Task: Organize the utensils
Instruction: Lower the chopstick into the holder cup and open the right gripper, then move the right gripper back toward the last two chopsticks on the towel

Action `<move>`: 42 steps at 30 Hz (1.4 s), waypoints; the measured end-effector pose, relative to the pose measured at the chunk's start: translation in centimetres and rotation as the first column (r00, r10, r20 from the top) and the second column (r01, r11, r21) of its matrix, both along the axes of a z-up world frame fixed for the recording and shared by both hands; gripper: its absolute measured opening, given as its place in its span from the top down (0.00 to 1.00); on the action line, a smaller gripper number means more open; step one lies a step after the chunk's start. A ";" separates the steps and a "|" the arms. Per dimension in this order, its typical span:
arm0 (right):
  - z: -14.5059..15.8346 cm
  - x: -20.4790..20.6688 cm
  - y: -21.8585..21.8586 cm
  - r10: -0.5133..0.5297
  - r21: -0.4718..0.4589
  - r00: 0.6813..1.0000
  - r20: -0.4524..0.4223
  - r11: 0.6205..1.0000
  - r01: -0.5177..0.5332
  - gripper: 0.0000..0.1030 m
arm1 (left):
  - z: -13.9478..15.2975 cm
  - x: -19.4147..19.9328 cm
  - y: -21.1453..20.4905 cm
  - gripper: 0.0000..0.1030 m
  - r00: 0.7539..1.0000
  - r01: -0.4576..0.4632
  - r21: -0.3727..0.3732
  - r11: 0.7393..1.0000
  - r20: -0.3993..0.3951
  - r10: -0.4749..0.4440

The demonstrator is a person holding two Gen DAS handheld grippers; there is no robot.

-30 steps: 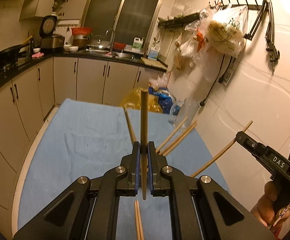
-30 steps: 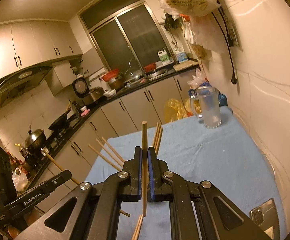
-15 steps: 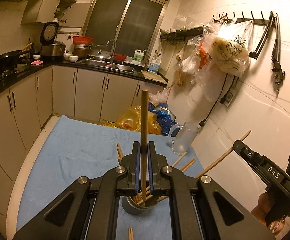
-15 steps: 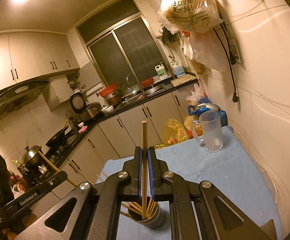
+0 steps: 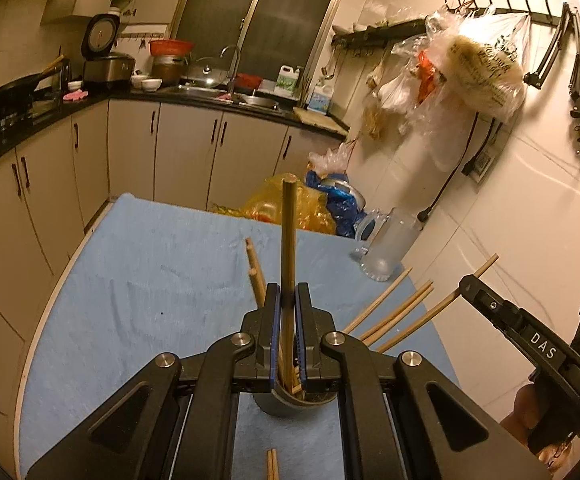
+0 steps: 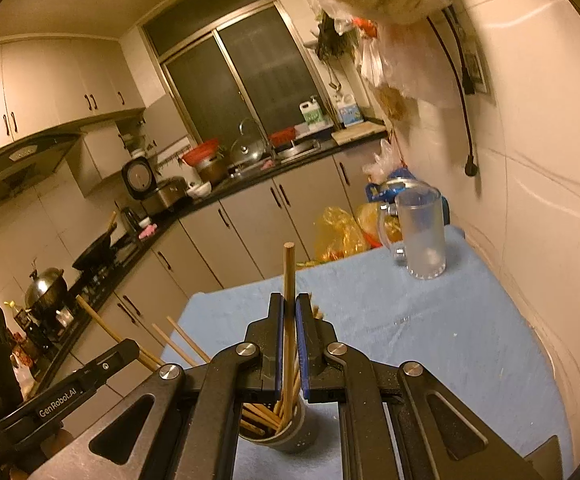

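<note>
My left gripper [image 5: 286, 300] is shut on a wooden chopstick [image 5: 288, 240] held upright, its lower end inside a dark grey cup [image 5: 285, 406] that holds several chopsticks. My right gripper [image 6: 289, 312] is shut on another upright chopstick [image 6: 288, 280], its lower end in the same cup [image 6: 285, 436]. The right gripper also shows at the right edge of the left wrist view [image 5: 466, 282], the left gripper at the lower left of the right wrist view [image 6: 129, 350]. Two chopsticks [image 5: 271, 464] lie on the blue cloth [image 5: 149, 272] in front of the cup.
A frosted glass mug [image 6: 420, 232] stands at the table's far right corner by the tiled wall. Plastic bags [image 5: 306, 204] sit beyond the far edge. Kitchen counters with a sink and cooker run along the back and left. A phone-like object [image 6: 546, 460] lies at lower right.
Both grippers have lowered their chopsticks toward the cup, and the views have tilted down again. The cup and its chopsticks now sit directly under both grippers.
</note>
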State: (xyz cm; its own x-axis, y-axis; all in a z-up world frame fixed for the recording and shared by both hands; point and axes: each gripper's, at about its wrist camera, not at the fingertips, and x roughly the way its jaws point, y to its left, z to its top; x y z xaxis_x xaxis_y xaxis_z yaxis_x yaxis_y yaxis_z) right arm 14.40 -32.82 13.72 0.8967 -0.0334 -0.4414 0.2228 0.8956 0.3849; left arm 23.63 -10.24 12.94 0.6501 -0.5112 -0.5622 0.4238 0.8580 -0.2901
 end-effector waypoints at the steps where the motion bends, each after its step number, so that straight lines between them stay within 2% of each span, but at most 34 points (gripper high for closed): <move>1: -0.3 0.1 0.0 0.000 0.001 1.000 -0.006 1.000 0.000 0.94 | -0.3 0.1 0.0 0.94 1.000 0.000 0.005 1.000 -0.002 0.000; 7: -2.0 0.8 -0.1 0.011 0.013 0.999 -0.049 1.000 -0.010 0.93 | -1.2 0.1 -0.1 0.94 1.000 0.000 0.029 1.000 -0.002 0.000; 11: -1.8 0.3 -0.6 0.017 0.028 0.999 -0.044 0.999 -0.016 0.92 | -0.9 -0.3 0.0 0.92 1.000 0.006 0.021 1.000 0.003 -0.006; 14: -1.1 -0.7 -0.6 0.016 0.020 1.000 -0.022 1.000 -0.016 0.85 | -0.4 -1.0 0.5 0.84 1.000 0.002 0.014 1.000 0.015 -0.003; 17: -0.5 -2.2 -0.4 0.013 0.011 1.000 0.000 1.000 -0.013 0.83 | 0.0 -1.8 1.1 0.82 1.000 -0.005 0.008 1.000 0.028 0.005; 19: -0.4 -3.3 -0.3 0.016 0.010 1.000 0.006 1.000 -0.016 0.77 | 0.1 -2.8 1.9 0.82 0.999 -0.013 0.004 1.000 0.034 0.013; 25: -2.4 -6.6 0.5 0.033 0.006 0.999 -0.022 0.999 -0.033 0.71 | -0.7 -6.5 4.6 0.77 0.997 -0.048 0.014 0.999 0.065 0.047; 30: -6.1 -8.1 1.6 0.059 0.013 0.993 -0.099 0.998 -0.057 0.71 | -3.7 -9.4 6.8 0.75 0.997 -0.065 0.038 0.997 0.040 0.063; 37: -12.6 -9.2 3.4 0.037 0.017 0.975 -0.217 0.999 -0.034 0.71 | -11.8 -11.8 8.3 0.74 0.994 -0.072 0.097 0.993 -0.077 0.079; 42: -15.8 -8.8 4.7 0.084 0.062 0.946 -0.312 0.996 -0.068 0.71 | -16.0 -12.4 8.0 0.74 0.991 -0.068 0.161 0.985 -0.100 0.085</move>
